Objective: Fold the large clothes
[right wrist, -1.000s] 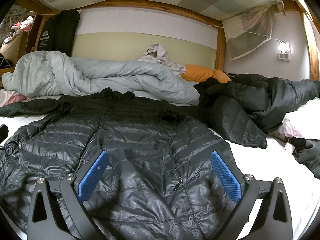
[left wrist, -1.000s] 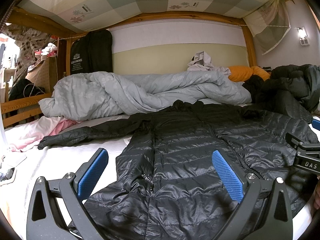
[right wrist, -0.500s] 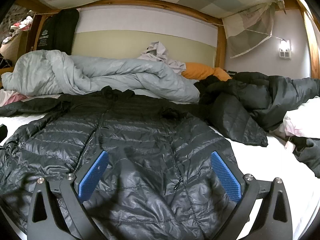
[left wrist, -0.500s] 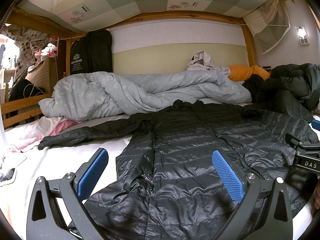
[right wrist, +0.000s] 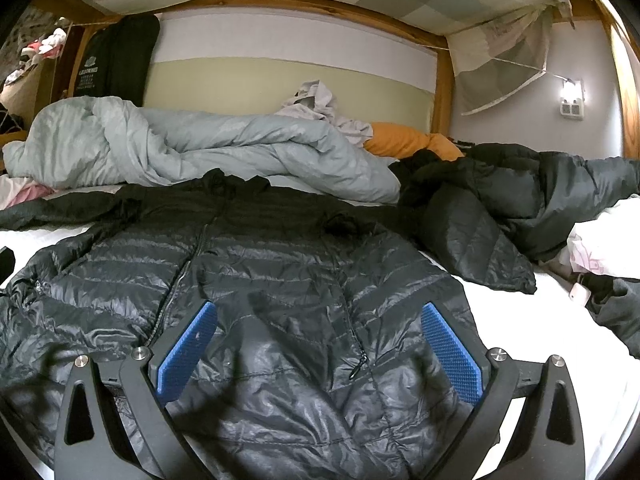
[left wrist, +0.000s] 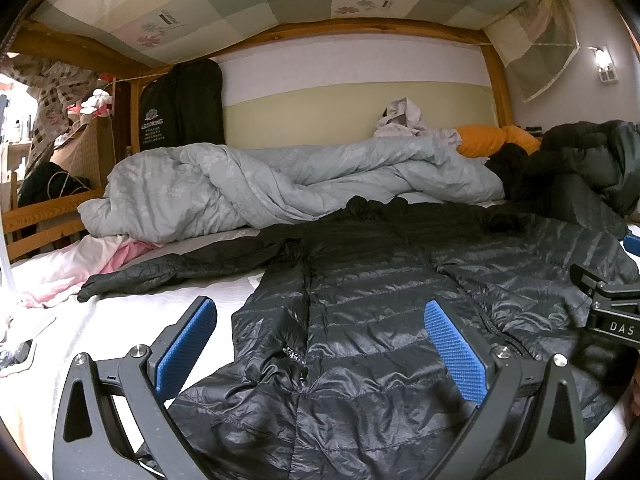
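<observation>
A black quilted down jacket lies spread front-up on the white bed sheet, hem toward me, collar toward the far wall. One sleeve stretches out to the left. My left gripper hovers open over the jacket's lower left part, blue pads wide apart, nothing between them. In the right wrist view the same jacket fills the middle. My right gripper is open above its lower right part, holding nothing. The right gripper's body shows at the right edge of the left wrist view.
A rumpled grey duvet lies across the far side of the bed. More dark jackets are heaped at the right, near an orange pillow. Pink and white cloth sits at the left. Wooden bunk frame overhead.
The right wrist view has tipped slightly, so the jacket sits a little lower in it. The left gripper and jacket have not visibly moved. Both grippers stay open.
</observation>
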A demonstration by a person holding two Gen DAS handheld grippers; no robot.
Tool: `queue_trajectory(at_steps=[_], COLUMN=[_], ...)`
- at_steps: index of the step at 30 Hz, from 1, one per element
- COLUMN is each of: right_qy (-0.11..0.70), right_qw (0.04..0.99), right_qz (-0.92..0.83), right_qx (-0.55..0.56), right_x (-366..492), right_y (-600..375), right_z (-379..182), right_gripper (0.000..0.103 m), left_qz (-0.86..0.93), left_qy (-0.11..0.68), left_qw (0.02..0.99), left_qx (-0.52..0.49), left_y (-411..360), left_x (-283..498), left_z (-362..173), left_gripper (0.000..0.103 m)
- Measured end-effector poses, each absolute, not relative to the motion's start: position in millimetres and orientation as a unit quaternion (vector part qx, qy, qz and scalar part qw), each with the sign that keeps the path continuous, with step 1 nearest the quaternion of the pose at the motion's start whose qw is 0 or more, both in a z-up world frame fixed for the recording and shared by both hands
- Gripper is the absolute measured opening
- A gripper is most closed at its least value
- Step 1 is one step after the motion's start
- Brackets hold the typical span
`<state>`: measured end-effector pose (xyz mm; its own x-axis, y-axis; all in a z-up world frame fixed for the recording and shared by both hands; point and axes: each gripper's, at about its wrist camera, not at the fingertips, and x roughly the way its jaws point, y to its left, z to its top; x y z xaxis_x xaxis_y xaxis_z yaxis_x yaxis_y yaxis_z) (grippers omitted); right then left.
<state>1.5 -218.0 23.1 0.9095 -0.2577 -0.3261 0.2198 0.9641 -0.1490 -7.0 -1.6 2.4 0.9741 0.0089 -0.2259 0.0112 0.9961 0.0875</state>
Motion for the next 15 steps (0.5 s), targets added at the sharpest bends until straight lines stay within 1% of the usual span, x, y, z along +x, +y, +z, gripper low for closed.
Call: queue_trajectory(at_steps=[5,8,11,15], right_qy=[0.179,0.185,0.217,0.272], right_qw=[0.977,0.979,0.973,0.959], right_qz=[-0.105,-0.077,-0.059,-0.024], right_qx=[-0.046,-0.035,-0.051,-0.068], right_x=[-5.0,-23.0,-35.4,-51.8], right_y=[-220.4,-225.8,-227.4,-228.3], right_z=[28.3,36.2,42.8,34.6], right_gripper=[0.103,0.103,0.103,0.103], left_qz=[-0.035,-0.064,-0.094,-0.146], left_qy=[0.138,0.179,0.209,0.261], left_qw=[0.989,0.978,0.964,0.933], left_qx=[0.046,0.083,0.134,0.198], left_y=[8.4,10.0,-4.5,-25.4], left_x=[-20.2,-34.9,-49.0,-66.8], left_z=[4.3,4.9,2.6,-17.6], left_gripper=[0.103,0.103,0.103,0.103])
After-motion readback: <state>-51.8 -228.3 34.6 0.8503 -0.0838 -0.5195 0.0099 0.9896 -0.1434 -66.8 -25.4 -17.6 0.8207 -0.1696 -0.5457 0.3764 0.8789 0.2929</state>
